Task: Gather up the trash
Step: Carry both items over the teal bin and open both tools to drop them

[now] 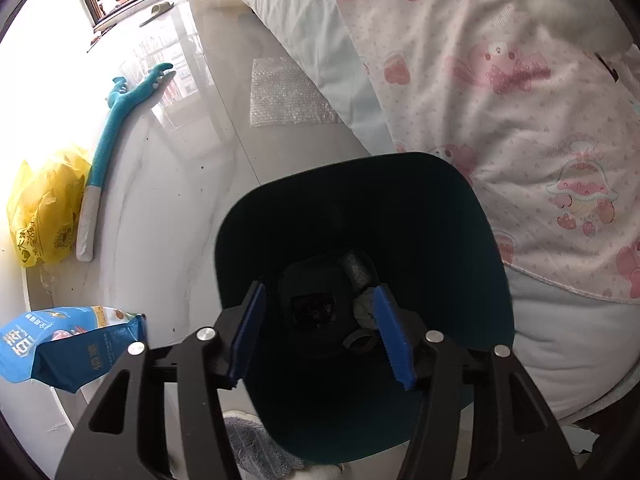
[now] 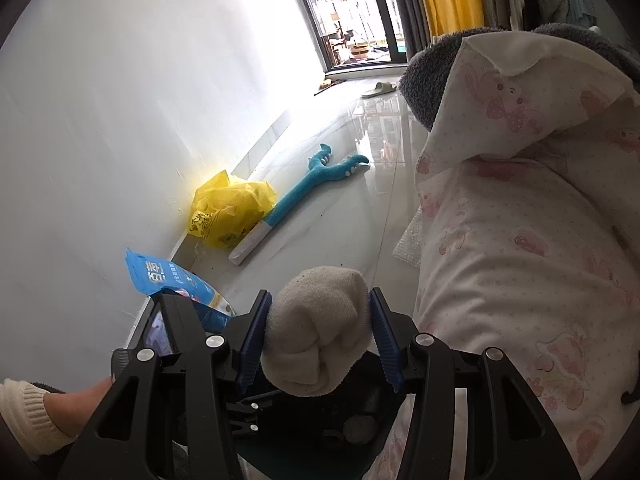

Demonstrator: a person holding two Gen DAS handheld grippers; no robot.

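The patterned pink quilt (image 1: 500,100) on the bed filled the side of the room to the right of the bin, and the glossy tiled floor (image 1: 192,200) stretched away beyond the bin toward the balcony door. The dark teal bin (image 1: 400,200) stood open-mouthed directly below both tools, with a few dark, hard-to-identify items at its bottom. Left of the bin, along the wall, lay a crumpled yellow bag (image 1: 48,208), a long blue plush toy (image 1: 116,120) and, nearest the bin, a blue snack packet (image 1: 72,344). A sheet of bubble wrap (image 1: 280,96) lay on the floor beyond the bin, against the bed.

The left gripper (image 1: 320,288) pointed straight down into the bin with its fingers apart and nothing between them. The right gripper (image 2: 320,298) had its fingers clamped on a wadded white sock (image 2: 320,320), gripped across its width. The bin's dark interior showed just beneath the sock, so the sock appeared to hang above the opening. Judging from that alignment, parting the right fingers would probably be enough to land it inside, provided the wad sat inside the bin's rim.
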